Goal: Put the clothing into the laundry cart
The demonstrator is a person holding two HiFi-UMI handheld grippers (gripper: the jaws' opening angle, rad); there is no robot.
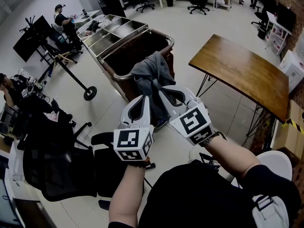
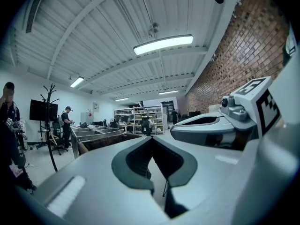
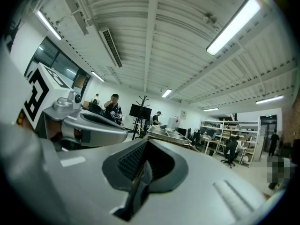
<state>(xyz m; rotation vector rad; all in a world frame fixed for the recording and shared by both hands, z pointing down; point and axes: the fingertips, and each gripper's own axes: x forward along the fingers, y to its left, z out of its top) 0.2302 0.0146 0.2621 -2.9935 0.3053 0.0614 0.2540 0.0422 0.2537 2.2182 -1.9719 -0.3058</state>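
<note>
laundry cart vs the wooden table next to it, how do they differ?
The laundry cart is a deep open bin with a metal rail rim; the wooden table is a flat brown top on thin black legs. The cart has grey clothing at its near rim; the table's top shows nothing on it. Both stand on the pale floor.

Three cameras, one laundry cart (image 1: 118, 75) shared

Head view sits high, looking steeply down over the person's forearms onto the left gripper (image 1: 145, 98) and right gripper (image 1: 161, 92), cart just beyond; each gripper view rides close behind its own jaws, facing level across the room; both catch the cart, the far shelving (image 2: 136, 116), and the neighbouring gripper at one edge.
</note>
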